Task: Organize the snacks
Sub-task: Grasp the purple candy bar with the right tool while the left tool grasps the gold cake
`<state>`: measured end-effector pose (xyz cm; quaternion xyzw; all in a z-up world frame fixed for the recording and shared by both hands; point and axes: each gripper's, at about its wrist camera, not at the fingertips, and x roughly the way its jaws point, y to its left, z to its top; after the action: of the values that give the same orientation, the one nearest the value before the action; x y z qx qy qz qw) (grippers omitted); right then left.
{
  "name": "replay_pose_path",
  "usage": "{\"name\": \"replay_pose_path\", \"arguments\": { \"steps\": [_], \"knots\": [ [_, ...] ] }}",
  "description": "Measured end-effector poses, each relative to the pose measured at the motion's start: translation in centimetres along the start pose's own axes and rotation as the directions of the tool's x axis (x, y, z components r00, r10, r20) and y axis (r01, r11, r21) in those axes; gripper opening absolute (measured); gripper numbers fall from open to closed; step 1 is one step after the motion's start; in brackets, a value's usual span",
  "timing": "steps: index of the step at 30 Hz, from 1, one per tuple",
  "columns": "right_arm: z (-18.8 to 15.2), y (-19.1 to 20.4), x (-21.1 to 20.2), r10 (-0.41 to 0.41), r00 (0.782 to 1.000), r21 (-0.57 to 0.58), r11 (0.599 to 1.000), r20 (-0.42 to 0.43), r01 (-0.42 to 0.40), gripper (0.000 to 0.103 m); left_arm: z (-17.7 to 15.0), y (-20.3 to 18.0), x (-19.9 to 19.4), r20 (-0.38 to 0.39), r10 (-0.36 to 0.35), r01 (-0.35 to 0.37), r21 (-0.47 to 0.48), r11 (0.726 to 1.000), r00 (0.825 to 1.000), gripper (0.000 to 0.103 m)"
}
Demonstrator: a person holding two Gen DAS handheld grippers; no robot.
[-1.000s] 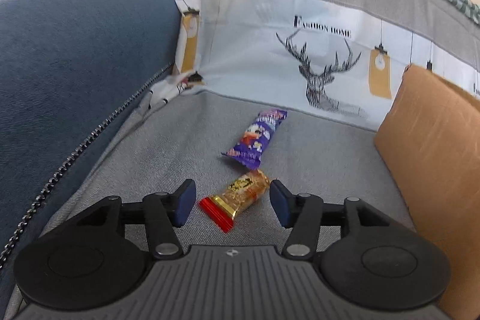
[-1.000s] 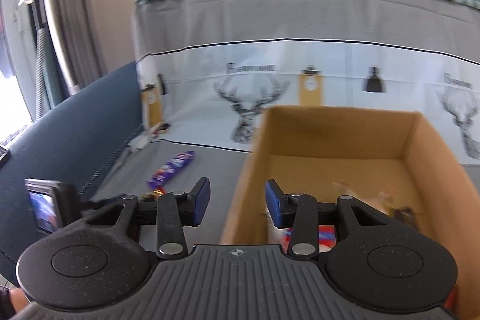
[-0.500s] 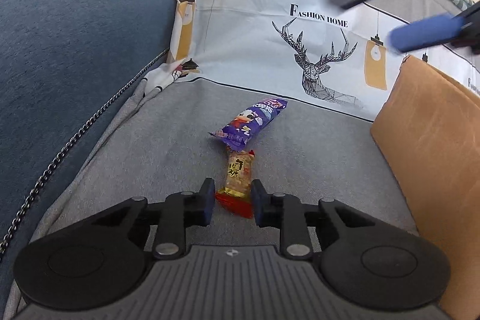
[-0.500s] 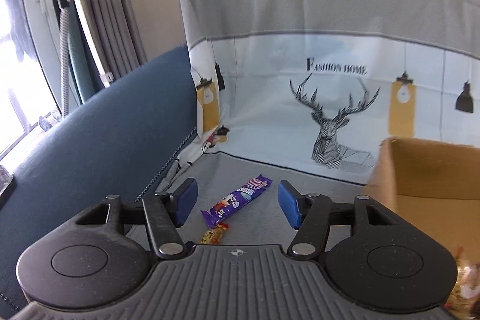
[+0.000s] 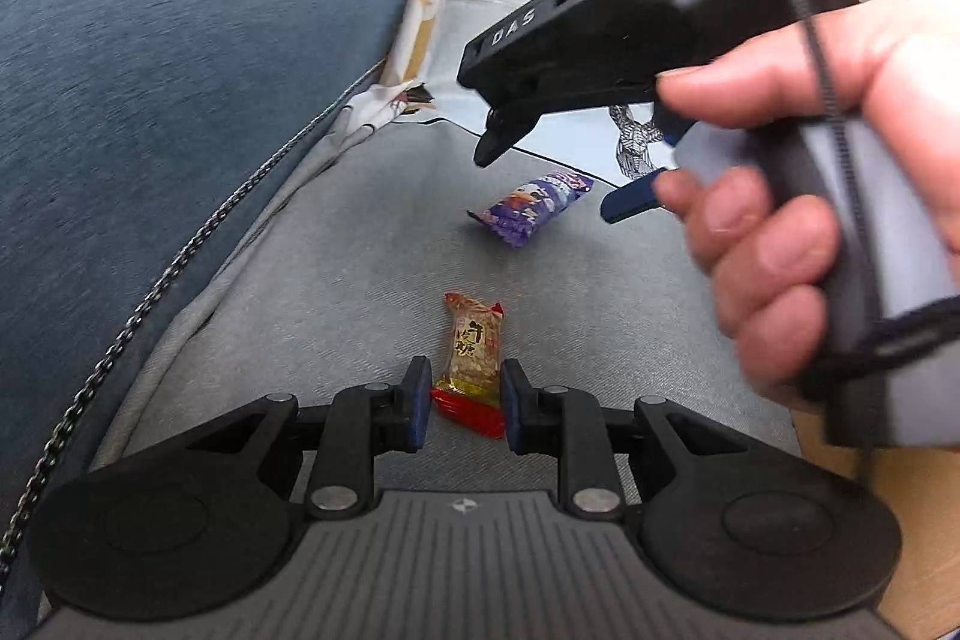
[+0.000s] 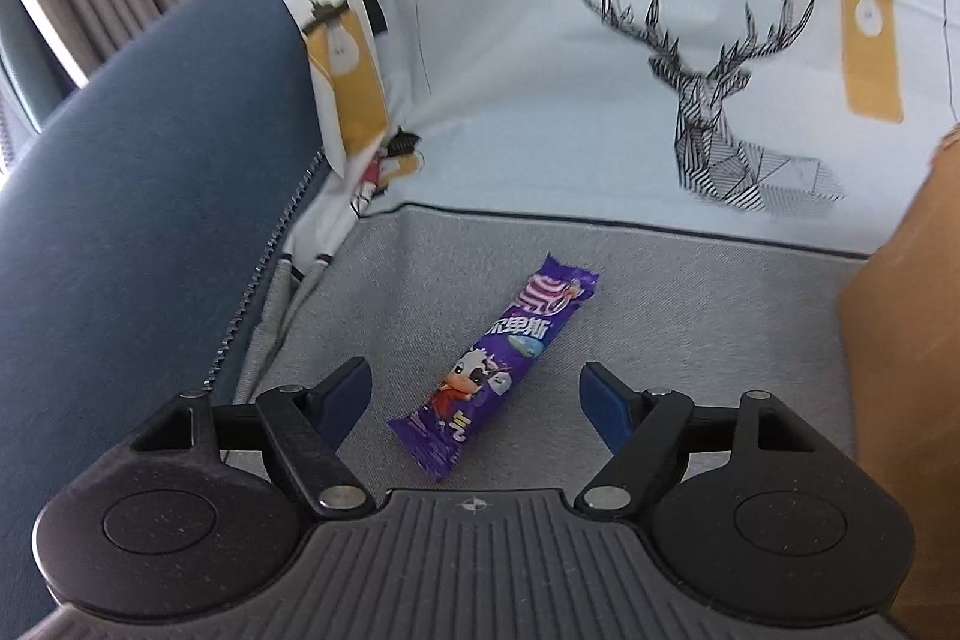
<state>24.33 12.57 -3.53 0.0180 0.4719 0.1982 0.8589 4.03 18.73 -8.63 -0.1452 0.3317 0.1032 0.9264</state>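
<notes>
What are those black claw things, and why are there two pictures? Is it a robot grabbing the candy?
No robot here. A person holds a grabbing tool in each hand, and each tool has a small camera looking out along its jaws. That is why there are two pictures, one from each tool.

In the left tool's picture, the left gripper has its jaws shut on a small orange and red snack. You can also see the person's right hand holding the other tool above a purple snack bar.

In the right tool's picture, the right gripper has just been opening its jaws. The purple bar lies between them on the grey cushion, but they are not touching it. At the right edge is a brown cardboard box.
</notes>
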Motion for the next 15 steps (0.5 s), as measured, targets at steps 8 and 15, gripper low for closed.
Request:
{"name": "replay_pose_path", "arguments": {
  "steps": [8, 15],
  "knots": [
    [-0.4, 1.1, 2.2, -0.108, 0.993, -0.058, 0.993, -0.046, 0.105, 0.062, -0.1, 0.0, -0.6, -0.014, 0.006, -0.006, -0.017, 1.0, 1.0, 0.026],
    [-2.6, -0.4, 0.6, -0.164, 0.986, -0.19, 0.969, -0.018, 0.158, 0.016, 0.4, 0.4, -0.4, -0.027, 0.006, -0.008, -0.045, 0.999, 1.0, 0.026]
  ]
}}
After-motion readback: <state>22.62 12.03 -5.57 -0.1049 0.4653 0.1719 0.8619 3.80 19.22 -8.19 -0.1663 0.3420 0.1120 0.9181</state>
